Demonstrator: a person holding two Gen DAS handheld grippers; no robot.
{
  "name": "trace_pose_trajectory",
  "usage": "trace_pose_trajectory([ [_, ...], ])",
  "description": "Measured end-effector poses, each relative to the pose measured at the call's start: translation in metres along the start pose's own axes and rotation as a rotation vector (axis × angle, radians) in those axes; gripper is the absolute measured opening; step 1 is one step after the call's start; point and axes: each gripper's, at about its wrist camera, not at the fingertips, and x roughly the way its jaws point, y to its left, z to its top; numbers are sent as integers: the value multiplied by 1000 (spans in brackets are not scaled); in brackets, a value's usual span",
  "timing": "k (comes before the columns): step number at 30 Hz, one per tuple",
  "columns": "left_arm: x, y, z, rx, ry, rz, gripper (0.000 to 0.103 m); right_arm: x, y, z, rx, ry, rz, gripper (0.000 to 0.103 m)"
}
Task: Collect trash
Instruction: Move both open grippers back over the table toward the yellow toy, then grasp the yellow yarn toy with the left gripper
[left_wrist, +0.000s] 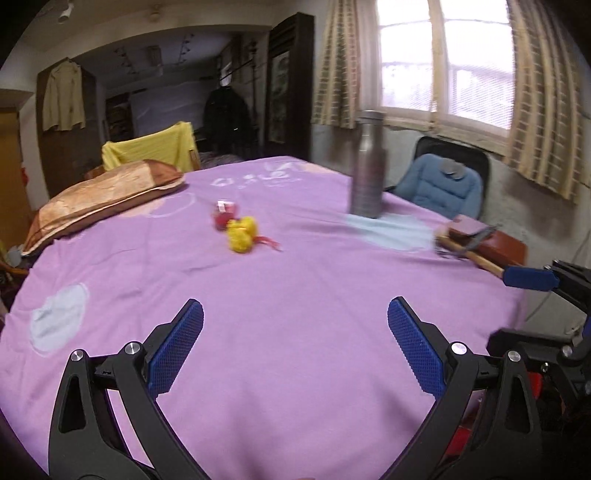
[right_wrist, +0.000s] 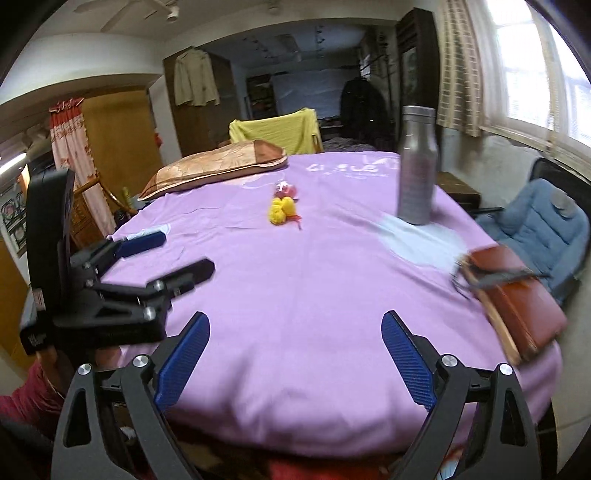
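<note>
A crumpled yellow scrap (left_wrist: 241, 234) lies with a red wrapper (left_wrist: 224, 216) on the purple cloth (left_wrist: 295, 295), far ahead at the middle. Both show in the right wrist view too, the yellow scrap (right_wrist: 283, 210) and the red wrapper (right_wrist: 285, 190). My left gripper (left_wrist: 295, 347) is open and empty, low over the near part of the cloth. My right gripper (right_wrist: 295, 354) is open and empty, near the front edge. The left gripper also shows in the right wrist view (right_wrist: 173, 254), open, at the left.
A steel bottle (left_wrist: 367, 166) stands at the back right. A brown book with a tool on it (right_wrist: 513, 295) lies at the right edge. A pillow (left_wrist: 103, 199) lies back left. A chair with a blue cushion (left_wrist: 443, 184) stands right of the table.
</note>
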Motion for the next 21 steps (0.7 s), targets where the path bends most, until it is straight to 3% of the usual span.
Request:
trace_pose_trajectory([
  [5, 56, 70, 39, -97, 74, 96, 96, 53, -3, 18, 54, 43, 46, 92],
  [10, 116, 116, 61, -219, 143, 100, 96, 82, -10, 24, 86, 45, 50, 93],
  [13, 147, 114, 64, -236, 195, 32, 97, 95, -18, 22, 105, 45, 37, 93],
  [17, 188, 96, 72, -184, 250, 1, 97, 111, -29, 24, 145, 49, 29, 93],
  [21, 224, 85, 80, -189, 277, -30, 97, 116, -42, 26, 203, 64, 97, 93],
])
